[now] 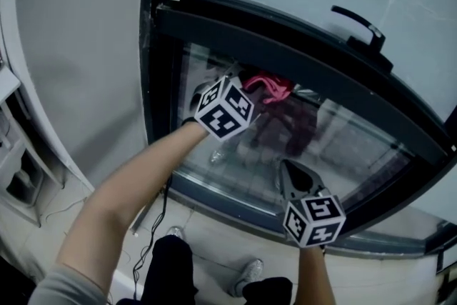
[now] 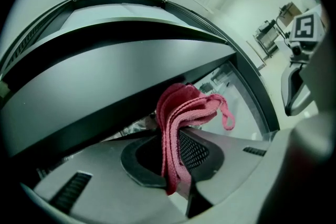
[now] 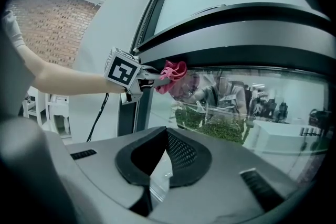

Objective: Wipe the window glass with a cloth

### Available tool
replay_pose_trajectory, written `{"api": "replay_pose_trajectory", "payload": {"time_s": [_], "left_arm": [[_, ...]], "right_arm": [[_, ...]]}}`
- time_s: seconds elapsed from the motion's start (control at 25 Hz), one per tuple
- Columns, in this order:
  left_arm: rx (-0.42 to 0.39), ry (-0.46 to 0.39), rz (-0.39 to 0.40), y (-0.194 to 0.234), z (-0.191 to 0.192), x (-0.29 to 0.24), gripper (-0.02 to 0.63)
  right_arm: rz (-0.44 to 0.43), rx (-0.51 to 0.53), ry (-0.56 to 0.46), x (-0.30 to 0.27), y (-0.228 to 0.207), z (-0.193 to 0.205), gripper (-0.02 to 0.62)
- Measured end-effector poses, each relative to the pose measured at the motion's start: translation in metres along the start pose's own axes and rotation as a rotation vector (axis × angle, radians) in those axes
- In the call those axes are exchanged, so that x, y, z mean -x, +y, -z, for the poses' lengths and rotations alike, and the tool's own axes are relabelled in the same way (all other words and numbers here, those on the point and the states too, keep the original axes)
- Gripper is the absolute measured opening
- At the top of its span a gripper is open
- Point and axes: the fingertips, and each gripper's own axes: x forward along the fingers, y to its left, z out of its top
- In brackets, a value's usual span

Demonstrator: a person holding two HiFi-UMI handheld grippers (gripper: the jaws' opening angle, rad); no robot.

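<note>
A pink cloth (image 1: 268,87) is pressed against the window glass (image 1: 350,146), just under the black crossbar (image 1: 285,46). My left gripper (image 1: 250,95) is shut on the cloth; in the left gripper view its folds (image 2: 176,128) hang between the two pads. The right gripper view shows the same cloth (image 3: 171,75) touching the pane (image 3: 262,102), with the left gripper's marker cube (image 3: 122,72) behind it. My right gripper (image 1: 287,166) is lower and to the right, pointing at the glass. Its jaws (image 3: 166,131) meet at the tips with nothing between them.
A black handle (image 1: 360,23) sticks out from the upper sash. The dark window frame (image 1: 151,82) borders a white wall on the left. A black cable (image 1: 153,232) runs down to the floor near the person's shoes (image 1: 250,273). White shelving (image 1: 18,168) stands far left.
</note>
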Motion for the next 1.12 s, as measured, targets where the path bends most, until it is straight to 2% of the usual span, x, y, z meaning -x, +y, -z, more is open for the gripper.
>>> {"api": "replay_pose_trajectory", "payload": {"time_s": [0.16, 0.48, 0.88, 1.12], "left_arm": [[0.013, -0.018, 0.0, -0.004, 0.002, 0.0, 0.057], [0.015, 0.017, 0.017, -0.022, 0.028, -0.001, 0.057], [0.067, 0.054, 0.047, -0.045, 0.059, 0.0, 0.057], [0.086, 0.11, 0.085, -0.068, 0.096, 0.001, 0.057]], "right_arm": [[-0.021, -0.003, 0.008, -0.007, -0.001, 0.007, 0.0], [-0.05, -0.066, 0.005, -0.019, 0.002, 0.02, 0.0], [-0.051, -0.085, -0.001, -0.029, 0.002, 0.021, 0.0], [-0.057, -0.091, 0.015, -0.037, 0.004, 0.031, 0.0]]}}
